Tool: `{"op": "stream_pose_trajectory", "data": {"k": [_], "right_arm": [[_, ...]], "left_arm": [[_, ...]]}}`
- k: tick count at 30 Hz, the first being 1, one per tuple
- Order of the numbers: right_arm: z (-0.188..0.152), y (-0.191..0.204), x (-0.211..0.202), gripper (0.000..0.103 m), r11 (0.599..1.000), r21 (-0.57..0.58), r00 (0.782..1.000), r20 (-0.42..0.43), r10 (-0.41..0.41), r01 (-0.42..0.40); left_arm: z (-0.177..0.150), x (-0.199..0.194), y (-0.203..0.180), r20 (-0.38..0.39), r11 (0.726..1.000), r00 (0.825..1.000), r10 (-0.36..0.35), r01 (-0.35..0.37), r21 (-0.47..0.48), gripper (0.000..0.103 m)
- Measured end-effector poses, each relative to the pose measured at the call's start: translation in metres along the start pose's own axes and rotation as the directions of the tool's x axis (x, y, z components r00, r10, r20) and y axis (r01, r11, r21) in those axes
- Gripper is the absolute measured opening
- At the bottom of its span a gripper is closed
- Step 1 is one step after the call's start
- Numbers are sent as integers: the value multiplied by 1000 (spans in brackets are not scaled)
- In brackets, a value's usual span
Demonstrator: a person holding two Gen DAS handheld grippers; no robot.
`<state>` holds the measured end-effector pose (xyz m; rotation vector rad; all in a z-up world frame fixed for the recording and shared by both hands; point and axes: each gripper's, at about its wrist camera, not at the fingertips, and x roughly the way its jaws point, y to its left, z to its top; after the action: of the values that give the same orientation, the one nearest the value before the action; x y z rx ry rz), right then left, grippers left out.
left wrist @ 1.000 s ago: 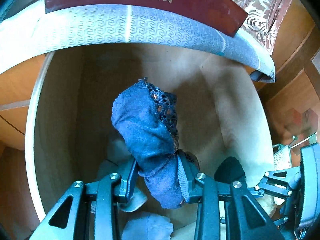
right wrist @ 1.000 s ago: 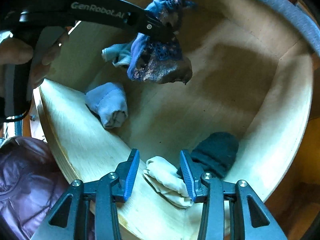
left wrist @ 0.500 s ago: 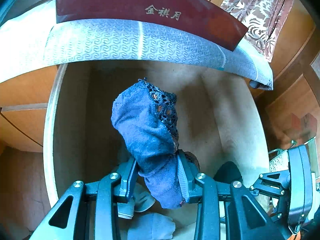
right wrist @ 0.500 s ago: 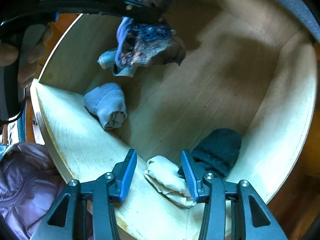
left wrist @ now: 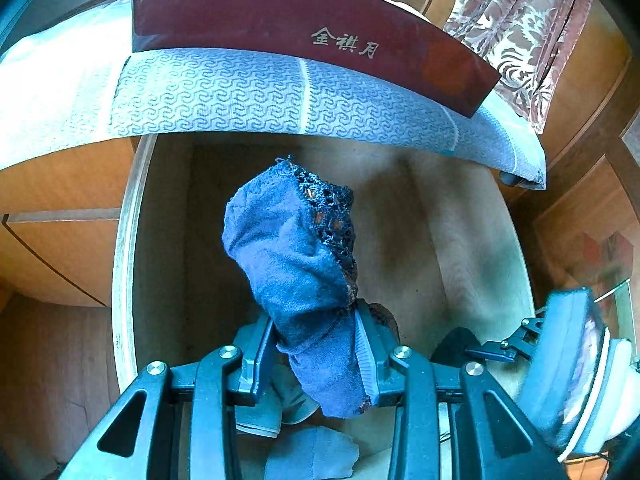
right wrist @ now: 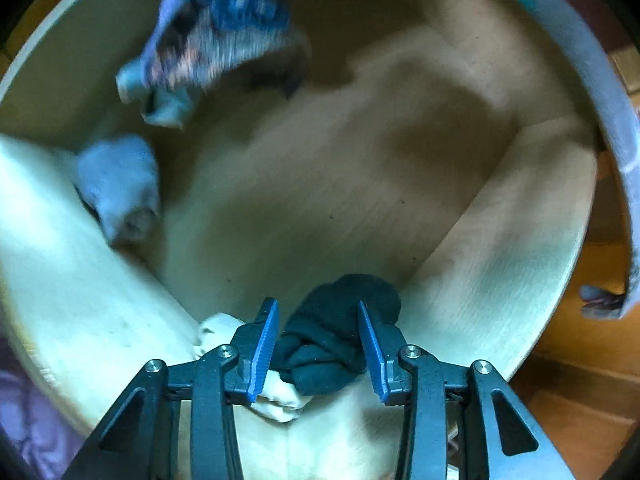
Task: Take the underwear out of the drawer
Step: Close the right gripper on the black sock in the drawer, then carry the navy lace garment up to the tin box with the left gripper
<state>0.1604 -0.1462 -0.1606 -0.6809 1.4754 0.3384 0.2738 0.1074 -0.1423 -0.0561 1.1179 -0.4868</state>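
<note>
My left gripper (left wrist: 316, 354) is shut on blue underwear with dark lace trim (left wrist: 296, 256), held up above the open wooden drawer (left wrist: 124, 264). The same garment (right wrist: 224, 36) shows blurred at the top of the right wrist view. My right gripper (right wrist: 318, 354) is open, low over the drawer's near corner. A dark rolled piece of clothing (right wrist: 340, 340) lies between its fingers, with a cream roll (right wrist: 276, 394) just to the left. A pale blue roll (right wrist: 120, 184) rests by the drawer's left wall.
A patterned blue-white cloth (left wrist: 248, 96) and a dark red box with gold characters (left wrist: 288, 28) sit on the cabinet top above the drawer. A floral curtain (left wrist: 516, 32) hangs at the upper right. More pale rolls (left wrist: 312, 454) lie under the left gripper.
The left gripper has lifted and pulled back with the blue underwear. The right gripper has shifted right, from over the cream roll to astride the dark roll.
</note>
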Motion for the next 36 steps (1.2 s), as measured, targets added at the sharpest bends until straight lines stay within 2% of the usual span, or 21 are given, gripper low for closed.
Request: {"op": "stream_pose_trajectory", "data": {"k": [4,7,17,20,22,25,30,36], "right_arm": [[4,14,20,43,993,-64,993,-54,-108,104],[7,16,27,43,991,-63,991,-62,-122,118],[7,14,32,44,992,-44,992,-47,-119,116],[6,11,33,47,994,-32,994,-32,-105,104],[6,8,30,56,998,-9,998,-11,-69,69],[5,4,28,62,999,32,999,8,-41,41],[6,-2,30,63,998,53,1000,-2,-28,29],[13,-2,32,66,998,50,1000,-15,-23,23]], "left_arm": [[2,3,4,-1,1000,1000,-6,6,-10,36],[3,3,6,-1,1000,1000,-6,6,-11,36],[6,-1,5,1,1000,1000,-9,9,-17,36],[7,-10,3,21,1000,1000,-6,6,-9,36],[9,-18,0,37,1000,999,-1,1,1,36],[13,-27,-3,54,1000,999,7,-8,12,36],[23,-56,-7,111,1000,994,0,-2,14,36],[50,-105,-13,213,999,977,11,-19,35,36]]}}
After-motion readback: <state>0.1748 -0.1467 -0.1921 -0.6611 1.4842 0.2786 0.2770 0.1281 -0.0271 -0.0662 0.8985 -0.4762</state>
